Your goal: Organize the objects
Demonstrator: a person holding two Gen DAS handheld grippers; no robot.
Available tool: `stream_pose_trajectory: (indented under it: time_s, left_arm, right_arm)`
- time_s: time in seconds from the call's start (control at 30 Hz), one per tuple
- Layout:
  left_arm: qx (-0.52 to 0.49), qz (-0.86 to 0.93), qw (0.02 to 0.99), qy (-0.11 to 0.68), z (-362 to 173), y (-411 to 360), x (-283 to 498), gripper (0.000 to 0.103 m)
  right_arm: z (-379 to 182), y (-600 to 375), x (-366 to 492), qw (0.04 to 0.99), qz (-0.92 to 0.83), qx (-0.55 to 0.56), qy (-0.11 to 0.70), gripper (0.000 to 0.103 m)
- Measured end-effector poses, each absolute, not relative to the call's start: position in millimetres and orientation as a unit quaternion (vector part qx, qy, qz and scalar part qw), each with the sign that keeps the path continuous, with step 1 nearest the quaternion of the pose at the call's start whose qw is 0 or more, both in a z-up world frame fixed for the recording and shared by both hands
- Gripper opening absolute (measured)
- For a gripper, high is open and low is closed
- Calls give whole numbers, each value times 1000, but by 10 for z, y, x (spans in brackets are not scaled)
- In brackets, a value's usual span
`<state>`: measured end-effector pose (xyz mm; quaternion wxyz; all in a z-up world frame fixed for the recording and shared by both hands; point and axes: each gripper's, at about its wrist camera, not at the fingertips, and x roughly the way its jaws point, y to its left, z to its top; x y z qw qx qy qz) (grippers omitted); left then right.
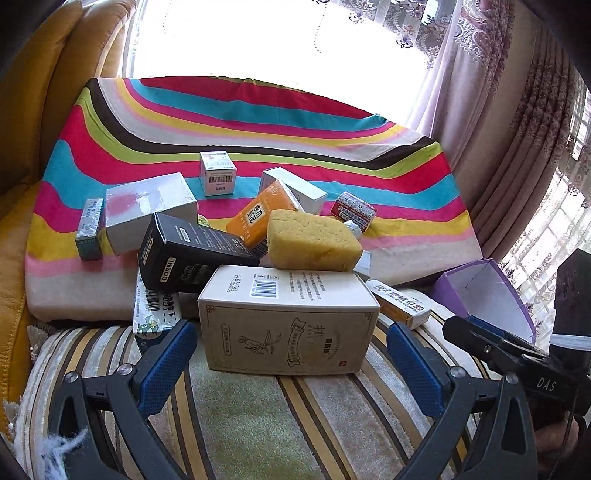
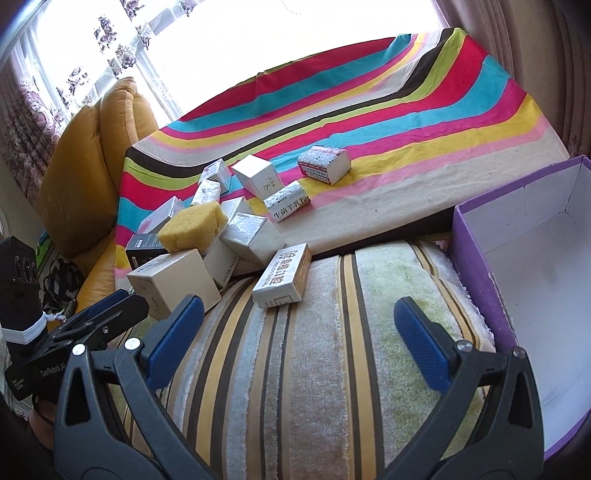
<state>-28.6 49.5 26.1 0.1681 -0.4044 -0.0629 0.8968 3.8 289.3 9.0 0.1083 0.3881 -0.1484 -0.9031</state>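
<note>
Both grippers, left gripper (image 1: 291, 354) and right gripper (image 2: 295, 332), spread wide, empty. Purple box (image 2: 476, 258) empty; cartons and sponge (image 1: 314, 240) piled left of it, unsorted. Task barely begun.

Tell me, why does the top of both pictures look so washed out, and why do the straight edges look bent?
Left wrist view: the window behind the striped cloth is blown out to white, and glare whitens the top of the white box. Right wrist view: the same backlight whitens the window; the fisheye lens bows the purple box and darkens the corners.
</note>
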Motion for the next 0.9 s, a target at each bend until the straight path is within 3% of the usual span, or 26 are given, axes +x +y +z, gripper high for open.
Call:
stream_pose_trajectory:
  time_s: [0.37, 0.67, 0.9]
  left_arm:
    - [-432, 886, 161, -47, 149, 608, -446, 103]
    - [-432, 888, 153, -38, 136, 621, -453, 101]
    - [-423, 893, 150, -40, 162, 619, -400, 100]
  right_arm:
    - [54, 2705, -238, 99, -889, 441, -73, 100]
    - [-28, 2466, -469, 106, -873, 476, -2, 70]
    - [-55, 2477, -502, 113, -870, 480, -3, 36]
